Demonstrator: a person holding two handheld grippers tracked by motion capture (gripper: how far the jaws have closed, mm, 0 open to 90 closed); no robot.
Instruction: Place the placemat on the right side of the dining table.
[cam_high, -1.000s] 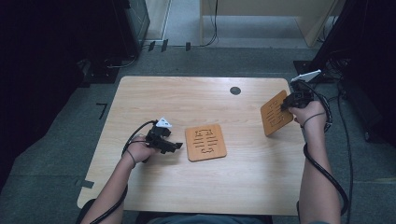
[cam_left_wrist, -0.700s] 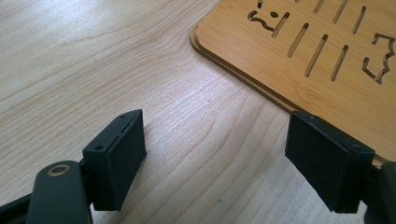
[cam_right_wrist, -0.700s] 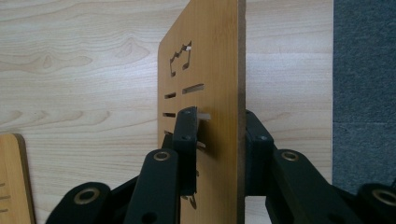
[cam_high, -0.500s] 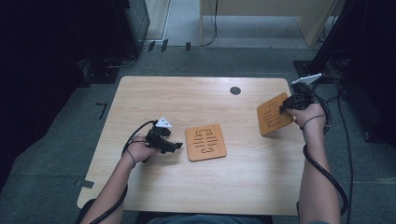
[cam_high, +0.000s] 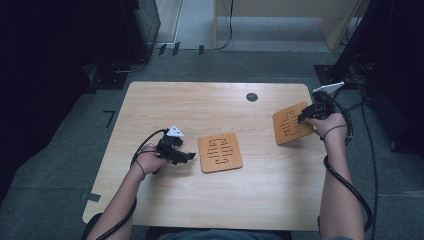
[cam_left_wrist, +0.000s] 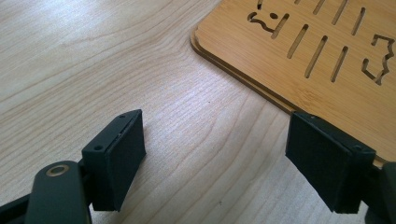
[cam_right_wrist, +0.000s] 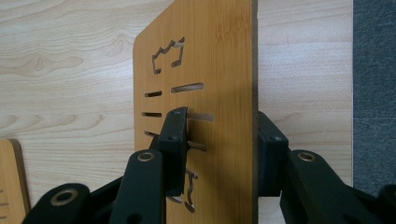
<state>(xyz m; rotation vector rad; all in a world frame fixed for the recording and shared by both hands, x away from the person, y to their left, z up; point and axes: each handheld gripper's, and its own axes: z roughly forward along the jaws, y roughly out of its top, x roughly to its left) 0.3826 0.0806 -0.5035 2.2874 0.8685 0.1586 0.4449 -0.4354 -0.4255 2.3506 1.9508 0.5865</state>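
Right gripper (cam_right_wrist: 219, 154) jaws, just opening, straddle the tilted bamboo trivet (cam_high: 291, 123): thin, rigid, light, smooth; grip across its edge. Left gripper (cam_left_wrist: 224, 158) spread, empty.

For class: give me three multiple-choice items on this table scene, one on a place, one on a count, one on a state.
1. Where does the flat board lie?
A. near the middle of the table
B. on the floor
C. at a far corner

2. How many wooden boards are there?
A. one
B. two
C. four

3. The left gripper is:
A. open and empty
B. shut on a board
C. shut on a cable

1A: it lies flat mid-table.
2B: the tilted board stands between the jaws of the right gripper, which have just been opening.
3A: bare wood shows between its pads.
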